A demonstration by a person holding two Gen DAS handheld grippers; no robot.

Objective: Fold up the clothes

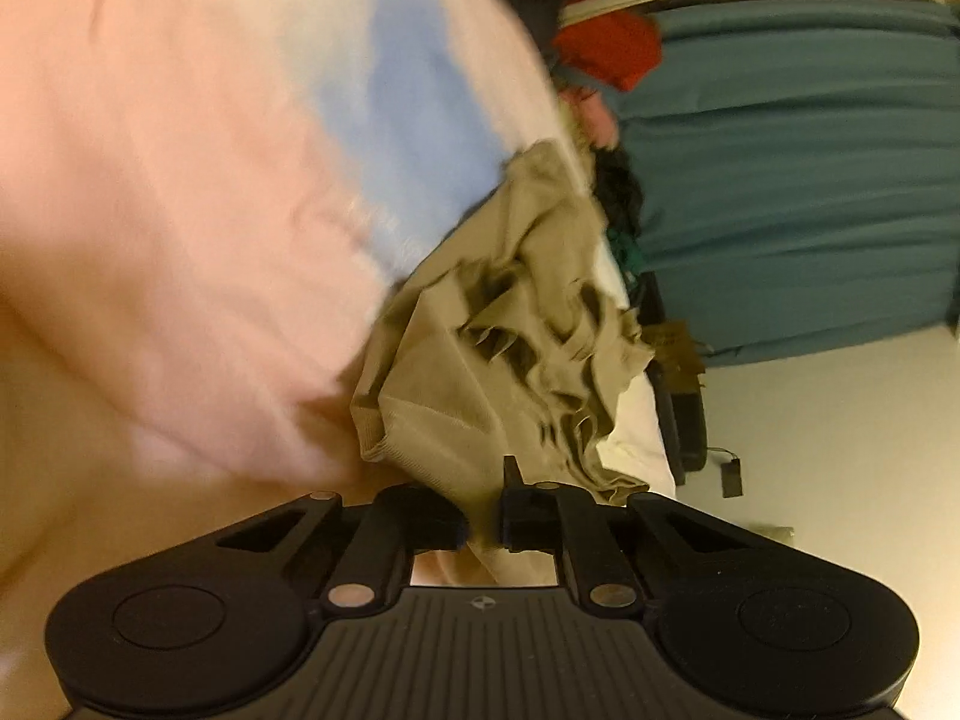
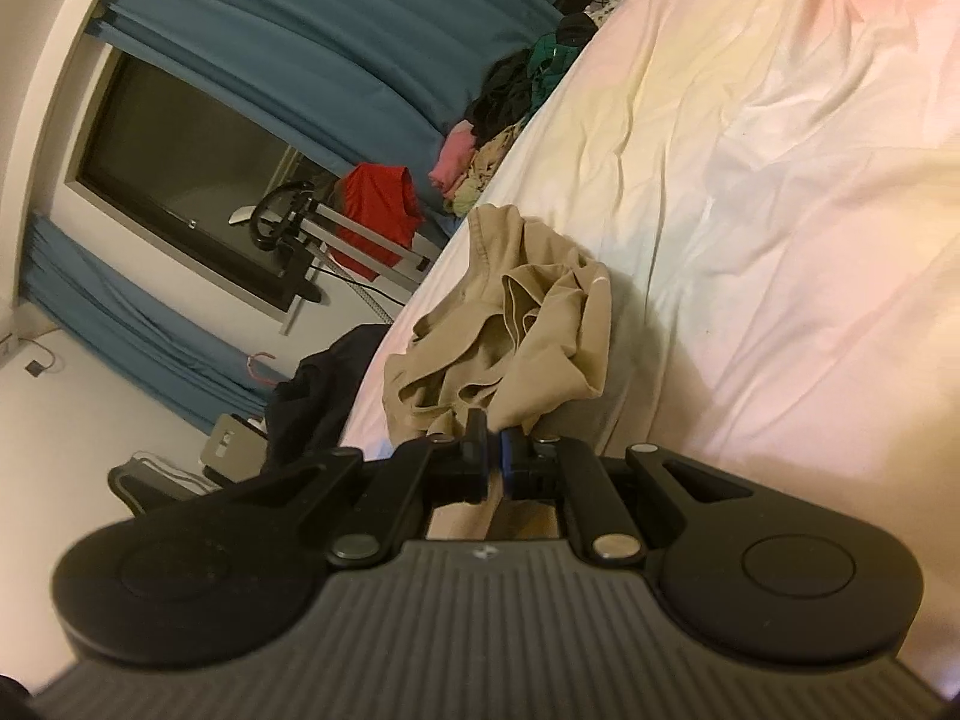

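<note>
A crumpled beige garment (image 1: pixel 516 324) lies on the pale pink and white bedsheet (image 1: pixel 180 180). My left gripper (image 1: pixel 485 516) is shut on the garment's ribbed edge, with cloth pinched between its jaws. In the right wrist view the same beige garment (image 2: pixel 510 324) lies bunched near the bed's edge on the sheet (image 2: pixel 750 180). My right gripper (image 2: pixel 493 456) is shut on another part of it, and a strip of beige cloth runs down between its jaws.
A pile of other clothes (image 2: pixel 498 120) sits at the far side of the bed. Blue curtains (image 2: pixel 312 42), a dark window (image 2: pixel 180 168) and a red cloth on a rack (image 2: pixel 378 216) stand beyond the bed. A dark garment (image 2: pixel 318 396) hangs at the bed's edge.
</note>
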